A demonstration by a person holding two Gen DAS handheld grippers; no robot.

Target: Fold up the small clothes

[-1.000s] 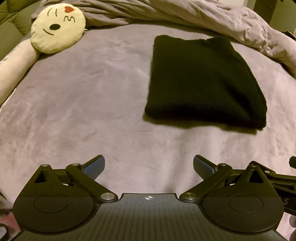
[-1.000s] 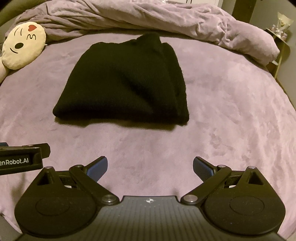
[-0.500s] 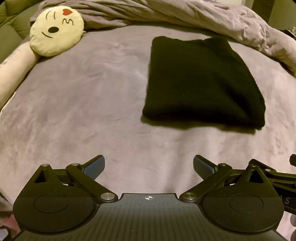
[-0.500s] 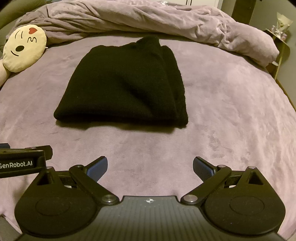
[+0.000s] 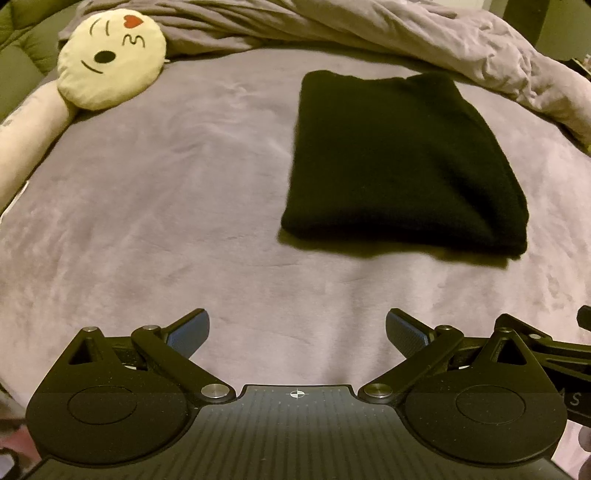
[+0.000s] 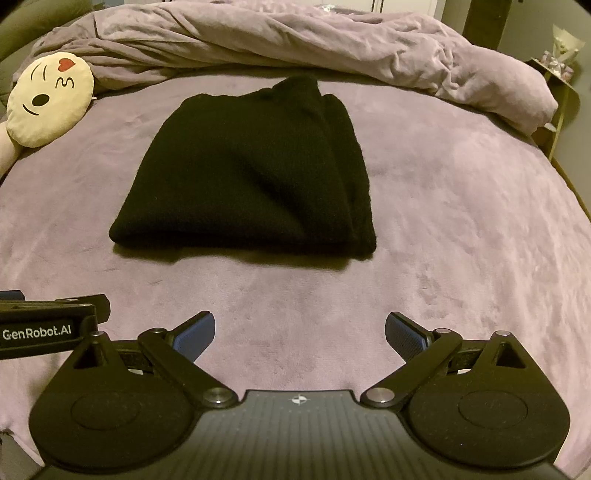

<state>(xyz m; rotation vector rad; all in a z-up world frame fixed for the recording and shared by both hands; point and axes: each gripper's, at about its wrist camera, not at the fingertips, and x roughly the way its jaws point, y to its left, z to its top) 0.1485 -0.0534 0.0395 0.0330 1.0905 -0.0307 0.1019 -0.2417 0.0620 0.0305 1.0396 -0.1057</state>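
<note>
A black knit garment (image 5: 391, 162) (image 6: 255, 173) lies folded into a thick rectangle on the purple bed cover, its folded edge toward me. My left gripper (image 5: 297, 332) stands open over bare cover, short of the garment and to its left. My right gripper (image 6: 300, 334) is open too, a little way back from the garment's near edge. Nothing sits between either pair of fingers. The right gripper's body shows at the right edge of the left wrist view, and the left gripper's body (image 6: 48, 325) at the left edge of the right wrist view.
A round cream emoji cushion (image 5: 110, 59) (image 6: 50, 98) on a long pale bolster (image 5: 26, 129) lies at the far left. A rumpled purple duvet (image 5: 406, 33) (image 6: 332, 44) is bunched along the back. A small side table (image 6: 561, 70) stands beyond the bed's right edge.
Both grippers have drifted slightly; the garment and cushion sit a little lower in each view. Both stay open, and the garment has not moved.
</note>
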